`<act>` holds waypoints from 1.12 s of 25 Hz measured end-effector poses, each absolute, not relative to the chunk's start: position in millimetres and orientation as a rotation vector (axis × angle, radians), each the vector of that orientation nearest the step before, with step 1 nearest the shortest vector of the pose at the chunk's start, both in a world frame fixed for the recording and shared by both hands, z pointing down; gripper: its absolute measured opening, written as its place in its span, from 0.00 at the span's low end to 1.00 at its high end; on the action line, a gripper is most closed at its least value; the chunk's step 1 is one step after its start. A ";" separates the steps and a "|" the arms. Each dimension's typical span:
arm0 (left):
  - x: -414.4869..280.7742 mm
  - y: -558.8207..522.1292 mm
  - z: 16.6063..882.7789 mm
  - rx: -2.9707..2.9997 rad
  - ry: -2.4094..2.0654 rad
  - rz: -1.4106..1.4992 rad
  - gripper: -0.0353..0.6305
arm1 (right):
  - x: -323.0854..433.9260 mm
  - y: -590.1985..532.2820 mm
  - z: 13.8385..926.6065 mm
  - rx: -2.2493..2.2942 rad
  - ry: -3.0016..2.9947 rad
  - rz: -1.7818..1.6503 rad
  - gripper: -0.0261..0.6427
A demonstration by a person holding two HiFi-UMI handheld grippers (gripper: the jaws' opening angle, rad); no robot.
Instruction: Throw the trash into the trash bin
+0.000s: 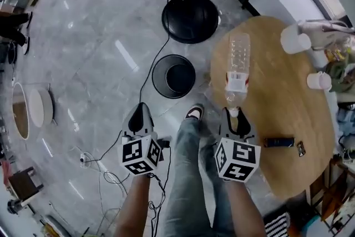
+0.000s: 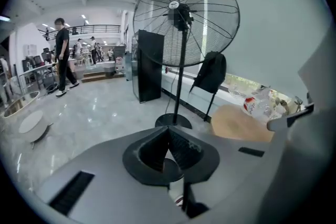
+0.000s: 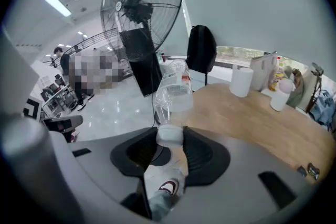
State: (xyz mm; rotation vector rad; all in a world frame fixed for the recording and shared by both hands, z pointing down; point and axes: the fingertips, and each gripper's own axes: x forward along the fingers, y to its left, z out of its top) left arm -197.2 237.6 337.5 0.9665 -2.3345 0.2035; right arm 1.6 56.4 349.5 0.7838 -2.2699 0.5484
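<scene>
Two grippers sit low in the head view. Left gripper (image 1: 140, 112): jaws pressed together, nothing between them. Right gripper (image 1: 235, 115): jaws pinching the white cap of a clear plastic bottle (image 1: 237, 64), whose body sticks out over the left edge of the round wooden table (image 1: 283, 108). Black trash bin (image 1: 157, 77) stands on the floor just left of the table, ahead of both grippers. Fan base (image 1: 190, 18) is just beyond the bin.
</scene>
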 end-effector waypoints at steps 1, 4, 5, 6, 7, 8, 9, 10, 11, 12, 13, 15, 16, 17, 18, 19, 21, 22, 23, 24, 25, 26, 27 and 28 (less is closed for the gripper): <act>-203.0 250.2 339.0 0.930 -2.347 0.190 0.08 | -9.1 64.6 350.3 0.746 -2.277 0.534 0.27; -215.8 286.2 347.3 0.806 -2.378 0.131 0.08 | -37.0 86.4 356.4 0.635 -2.288 0.497 0.27; -218.5 297.0 351.0 0.764 -2.385 0.112 0.08 | -45.3 92.6 359.5 0.598 -2.288 0.484 0.27; -220.6 306.7 355.1 0.725 -2.390 0.093 0.08 | -53.4 98.3 363.3 0.561 -2.286 0.471 0.27; -222.1 315.2 359.9 0.692 -2.391 0.077 0.08 | -60.9 103.6 368.1 0.525 -2.281 0.458 0.27; -223.6 322.6 365.7 0.667 -2.389 0.064 0.08 | -67.9 109.0 374.0 0.493 -2.273 0.448 0.27; -225.3 328.8 372.5 0.649 -2.383 0.056 0.08 | -74.4 114.3 381.1 0.467 -2.262 0.440 0.27; -227.4 334.3 380.5 0.637 -2.373 0.051 0.08 | -80.5 119.8 389.2 0.445 -2.249 0.433 0.27; -229.9 339.0 389.4 0.629 -2.362 0.049 0.08 | -86.4 125.1 398.0 0.426 -2.235 0.429 0.27; -232.5 342.7 399.0 0.622 -2.350 0.047 0.08 | -91.9 130.0 407.5 0.408 -2.220 0.424 0.27; -235.2 345.2 408.9 0.617 -2.338 0.044 0.08 | -96.8 134.3 417.5 0.393 -2.205 0.420 0.27; -241.3 346.5 428.3 0.614 -2.321 0.038 0.08 | -103.6 140.1 439.1 0.371 -2.175 0.414 0.27; -244.7 346.2 437.4 0.615 -2.313 0.035 0.08 | -105.7 142.1 450.2 0.365 -2.157 0.415 0.27; -248.2 345.9 445.8 0.615 -2.304 0.033 0.08 | -107.0 144.0 461.1 0.360 -2.135 0.419 0.27; -251.5 345.8 453.6 0.614 -2.292 0.031 0.08 | -107.7 146.1 471.4 0.355 -2.110 0.422 0.27; -254.6 346.3 460.6 0.611 -2.278 0.031 0.08 | -108.1 148.6 480.6 0.345 -2.082 0.423 0.28; -258.9 349.3 472.2 0.600 -2.247 0.028 0.08 | -107.7 156.1 495.7 0.319 -2.025 0.421 0.28; -259.7 351.6 477.6 0.593 -2.233 0.028 0.08 | -106.8 160.8 502.5 0.305 -2.000 0.420 0.28; -260.2 353.8 483.6 0.586 -2.221 0.030 0.08 | -106.1 165.3 509.8 0.291 -1.979 0.421 0.28; -261.1 355.6 490.3 0.580 -2.212 0.033 0.08 | -106.3 169.0 518.0 0.280 -1.963 0.426 0.28; -262.7 356.9 497.2 0.574 -2.207 0.037 0.08 | -107.6 171.9 526.5 0.271 -1.951 0.434 0.28; -265.0 358.1 503.3 0.568 -2.203 0.040 0.08 | -109.7 174.3 534.2 0.265 -1.942 0.442 0.28; -267.4 359.5 508.0 0.563 -2.200 0.040 0.08 | -112.2 176.5 540.0 0.260 -1.936 0.450 0.28; -269.6 361.3 510.8 0.558 -2.197 0.038 0.08 | -114.8 178.5 543.5 0.255 -1.933 0.456 0.28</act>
